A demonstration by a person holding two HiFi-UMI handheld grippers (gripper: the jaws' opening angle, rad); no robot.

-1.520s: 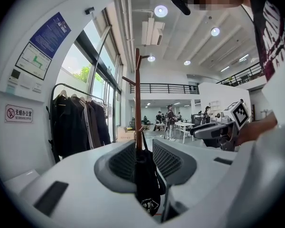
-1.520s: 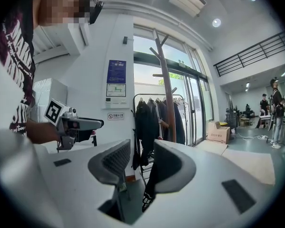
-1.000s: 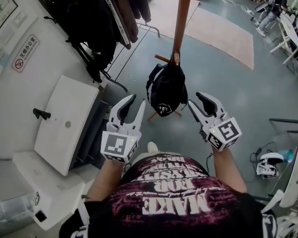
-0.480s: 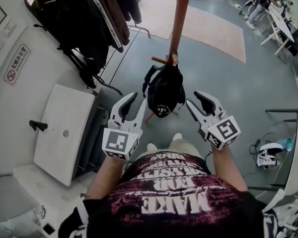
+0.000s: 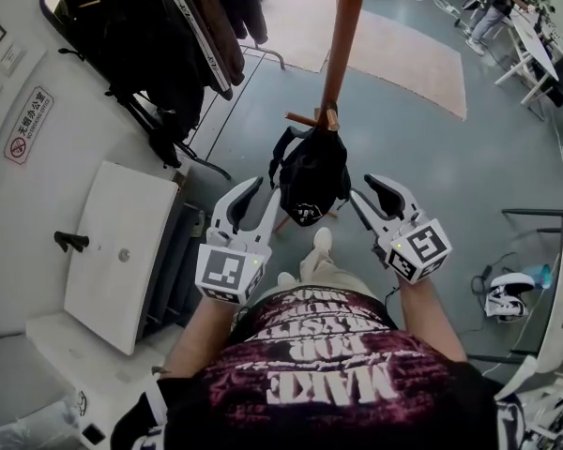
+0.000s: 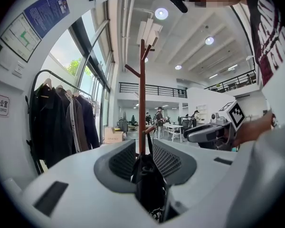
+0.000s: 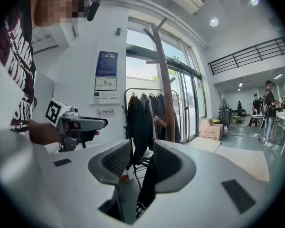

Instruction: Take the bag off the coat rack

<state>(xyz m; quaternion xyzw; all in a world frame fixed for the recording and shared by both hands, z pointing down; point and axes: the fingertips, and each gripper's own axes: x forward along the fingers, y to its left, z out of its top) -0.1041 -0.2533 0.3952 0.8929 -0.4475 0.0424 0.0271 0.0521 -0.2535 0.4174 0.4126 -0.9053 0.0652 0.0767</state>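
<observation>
A black bag (image 5: 311, 175) hangs by its strap from a low peg of the wooden coat rack (image 5: 342, 36). My left gripper (image 5: 254, 202) stands open just left of the bag, a short gap from it. To the bag's right, my right gripper (image 5: 372, 195) is open too, nothing between its fingers. In the left gripper view the bag (image 6: 147, 184) shows between the jaws, below the rack's pole (image 6: 142, 94). In the right gripper view the bag (image 7: 149, 179) is seen through the open jaws, with the pole (image 7: 165, 87) rising behind it.
A rail of dark coats (image 5: 174, 36) stands at the upper left. A white cabinet (image 5: 122, 242) is against the wall on the left. A beige rug (image 5: 394, 50) lies beyond the rack. A headset (image 5: 507, 306) lies on the floor at right, and people sit at desks (image 5: 535, 36) far right.
Both grippers have edged a little nearer the bag, and a foot has stepped forward below it. Both stay open.
</observation>
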